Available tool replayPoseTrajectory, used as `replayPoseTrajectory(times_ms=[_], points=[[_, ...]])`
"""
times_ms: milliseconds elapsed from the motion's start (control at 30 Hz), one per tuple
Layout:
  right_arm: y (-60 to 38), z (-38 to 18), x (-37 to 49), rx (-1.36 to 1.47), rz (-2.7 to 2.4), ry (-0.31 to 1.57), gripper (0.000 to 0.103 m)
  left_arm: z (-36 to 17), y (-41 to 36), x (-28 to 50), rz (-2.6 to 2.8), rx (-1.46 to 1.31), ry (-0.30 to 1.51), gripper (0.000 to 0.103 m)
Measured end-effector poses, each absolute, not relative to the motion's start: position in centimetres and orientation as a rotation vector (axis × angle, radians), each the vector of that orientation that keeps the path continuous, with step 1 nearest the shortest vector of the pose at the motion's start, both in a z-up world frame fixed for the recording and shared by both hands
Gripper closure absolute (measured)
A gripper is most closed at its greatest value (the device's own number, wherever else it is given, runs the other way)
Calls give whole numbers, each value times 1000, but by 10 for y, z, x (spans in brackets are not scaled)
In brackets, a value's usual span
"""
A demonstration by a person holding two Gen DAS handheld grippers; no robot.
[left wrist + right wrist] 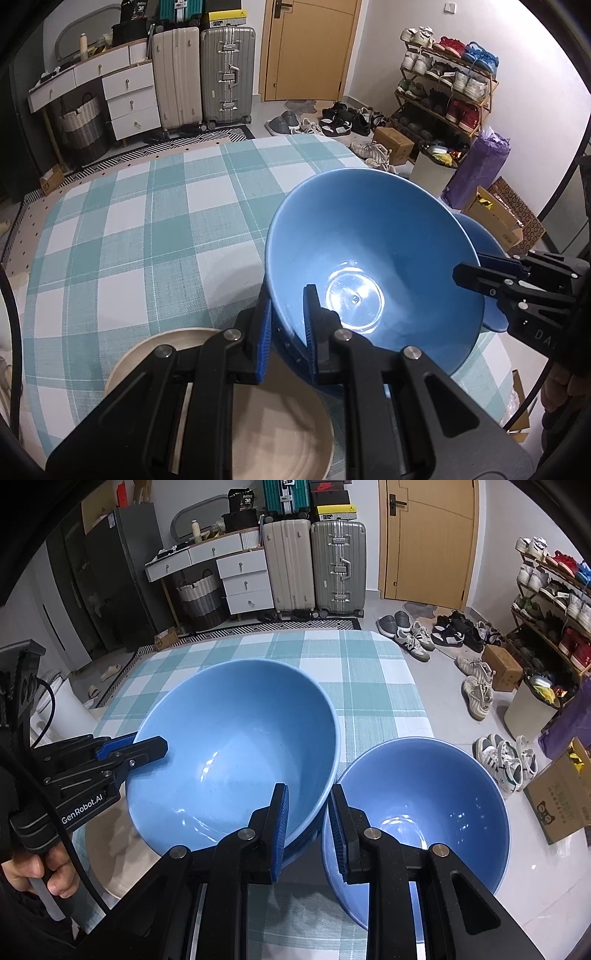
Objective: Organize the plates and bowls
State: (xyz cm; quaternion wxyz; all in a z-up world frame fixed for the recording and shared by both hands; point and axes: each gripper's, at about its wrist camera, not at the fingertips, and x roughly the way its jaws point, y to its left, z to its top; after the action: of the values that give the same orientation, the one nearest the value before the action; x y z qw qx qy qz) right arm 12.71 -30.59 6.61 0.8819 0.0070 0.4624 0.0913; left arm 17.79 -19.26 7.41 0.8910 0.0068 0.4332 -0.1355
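A large blue bowl (pixel 373 243) (pixel 236 749) is held tilted above the checked tablecloth. My left gripper (pixel 288 325) is shut on its near-left rim, one finger inside and one outside; it also shows in the right wrist view (pixel 147 751). A second, smaller blue bowl (pixel 424 808) stands on the cloth to the right, partly hidden behind the large bowl in the left wrist view (pixel 487 243). My right gripper (pixel 308 823) straddles the gap between the two bowls; whether its jaws pinch a rim I cannot tell. It also shows in the left wrist view (pixel 469 277). A beige plate (pixel 280 424) lies under my left gripper.
The table wears a teal-and-white checked cloth (pixel 147 236) (pixel 369 686). Beyond it are suitcases (pixel 314 565), a white drawer unit (pixel 243 579), a shoe rack (pixel 447 88), loose shoes (pixel 476 690) and cardboard boxes (pixel 561 797) on the floor.
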Motion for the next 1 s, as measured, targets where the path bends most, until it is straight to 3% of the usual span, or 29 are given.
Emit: replayPoseTrajectory(times_ms=[1000], points=[[-282, 37, 129, -142, 123, 968, 78, 42, -201, 177, -218, 126, 898, 90]])
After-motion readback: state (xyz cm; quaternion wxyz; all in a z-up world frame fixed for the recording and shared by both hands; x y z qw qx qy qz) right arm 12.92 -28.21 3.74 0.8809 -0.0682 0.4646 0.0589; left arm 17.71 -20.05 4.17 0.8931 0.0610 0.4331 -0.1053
